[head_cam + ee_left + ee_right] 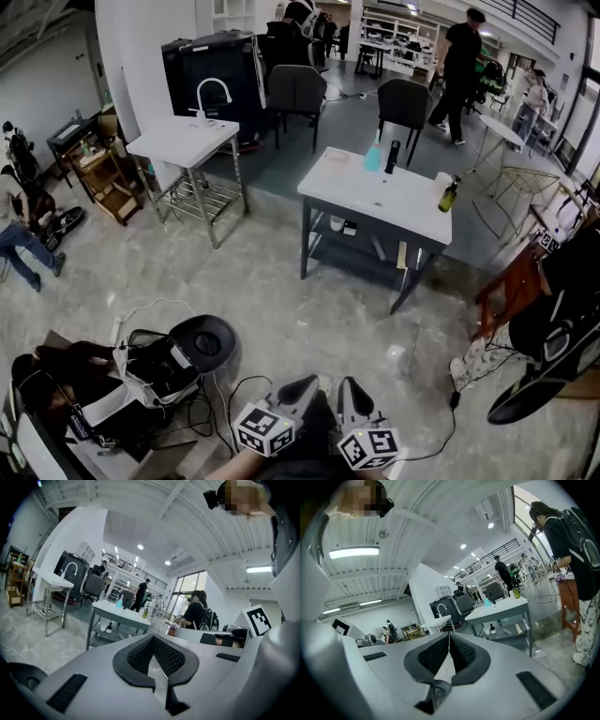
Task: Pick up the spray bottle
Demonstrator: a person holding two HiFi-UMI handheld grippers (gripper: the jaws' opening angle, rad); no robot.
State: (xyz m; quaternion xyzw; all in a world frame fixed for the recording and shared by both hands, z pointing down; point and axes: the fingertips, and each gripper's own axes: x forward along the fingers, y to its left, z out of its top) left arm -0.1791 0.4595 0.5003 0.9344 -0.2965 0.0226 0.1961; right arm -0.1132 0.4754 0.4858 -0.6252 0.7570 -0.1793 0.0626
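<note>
My left gripper [298, 385] and right gripper [351, 386] are both closed with nothing between the jaws. They sit side by side at the bottom of the head view and point across the floor toward the bench.

The spray bottle [373, 157] is pale blue. It stands upright near the far edge of the white bench [375, 202], well apart from both grippers. A dark bottle [392, 156] stands just beside it on the right. Near the bench's right end is a green bottle [449, 196], with a white round object [442, 178] just behind it. The lower shelf [366, 251] holds a few small items I cannot make out.

Two dark chairs [405, 101] stand behind the bench, and a person in black [461, 56] walks past them. To the left is a second bench [183, 141] with a curved faucet [214, 92].

Grey concrete floor [281, 300] lies between me and the bench. On my left are black bags [178, 356] and tangled cables [220, 408], and a black cable [448, 417] runs on my right. In the right gripper view a person with a backpack [572, 531] stands to the right of the bench.
</note>
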